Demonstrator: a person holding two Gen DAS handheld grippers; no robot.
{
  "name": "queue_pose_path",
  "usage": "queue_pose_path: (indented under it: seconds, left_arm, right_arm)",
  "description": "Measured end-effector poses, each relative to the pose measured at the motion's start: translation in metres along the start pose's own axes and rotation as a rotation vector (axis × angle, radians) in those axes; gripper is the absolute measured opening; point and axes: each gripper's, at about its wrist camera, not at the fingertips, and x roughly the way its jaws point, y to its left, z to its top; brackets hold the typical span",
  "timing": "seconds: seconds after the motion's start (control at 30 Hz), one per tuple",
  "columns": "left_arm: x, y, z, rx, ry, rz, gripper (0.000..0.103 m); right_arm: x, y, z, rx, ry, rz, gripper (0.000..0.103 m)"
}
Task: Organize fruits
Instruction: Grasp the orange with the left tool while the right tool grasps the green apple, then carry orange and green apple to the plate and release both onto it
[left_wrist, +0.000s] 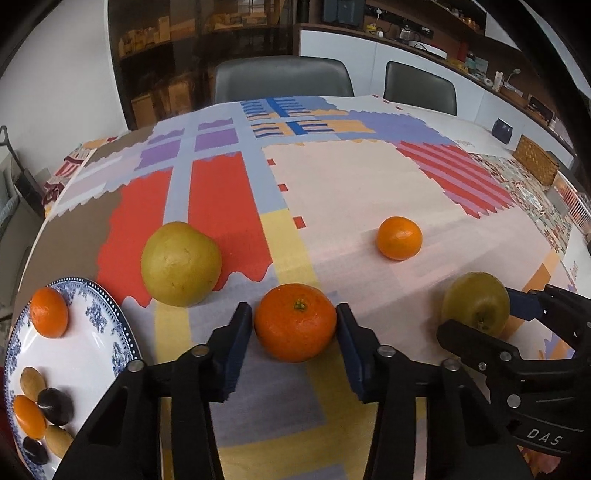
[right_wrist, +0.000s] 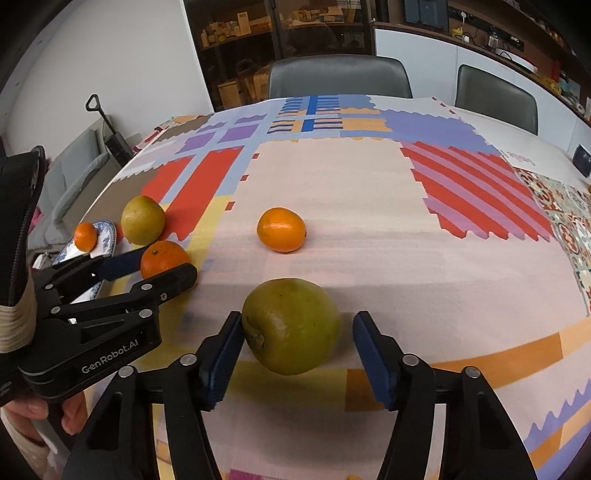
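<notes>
The left gripper (left_wrist: 295, 332) is clamped on a tangerine (left_wrist: 295, 321) near the desk's (left_wrist: 351, 192) left edge; the right gripper (right_wrist: 295, 350) brackets a green fruit (right_wrist: 291, 325), its right pad not touching

I am looking at a tablecloth (left_wrist: 351, 192) in bright blocks of red, lilac, yellow and pink, lying over the whole table. Two grey chairs (left_wrist: 282, 79) (left_wrist: 419, 86) are standing at the far edge. A woven basket (left_wrist: 535, 164) is sitting near the right edge, with a dark pot (left_wrist: 503, 130) just behind it. Shelves (right_wrist: 273, 40) of boxes are standing against the back wall.
</notes>
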Motion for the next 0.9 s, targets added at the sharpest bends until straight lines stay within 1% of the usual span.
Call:
queue_pose_path:
  seconds: [0.03, 0.1, 0.13, 0.27, 0.37, 0.6, 0.73, 0.9]
  left_arm:
    - [0.0, 0.0, 0.0, -0.002, 0.002, -0.002, 0.042]
    - [0.0, -0.001, 0.0, -0.004, 0.005, -0.001, 0.042]
    - [-0.001, 0.0, 0.0, -0.006, 0.007, -0.005, 0.041]
    - [-0.011, 0.001, 0.0, -0.021, -0.004, -0.009, 0.041]
    - [-0.022, 0.001, -0.001, -0.018, -0.018, 0.006, 0.041]
    - [-0.064, 0.005, -0.009, -0.048, -0.059, 0.03, 0.041]
    - [-0.091, 0.009, -0.02, -0.074, -0.093, 0.056, 0.041]
    - [-0.119, 0.018, -0.04, -0.124, -0.109, 0.082, 0.041]
  right_arm:
    - [0.001, 0.0, 0.0, 0.0, 0.004, 0.002, 0.06]
    - [0.002, 0.001, 0.0, 0.001, 0.009, 0.019, 0.053]
    - [0.003, 0.001, 0.0, -0.001, 0.01, 0.023, 0.052]
    - [0.002, 0.002, -0.001, -0.002, 0.009, 0.018, 0.052]
    - [-0.002, 0.001, -0.001, 0.012, 0.009, 0.031, 0.052]
    - [-0.029, 0.012, 0.001, -0.005, -0.036, 0.064, 0.052]
    - [-0.047, 0.021, 0.001, -0.022, -0.062, 0.094, 0.052]
    - [-0.069, 0.04, -0.003, -0.057, -0.092, 0.133, 0.052]
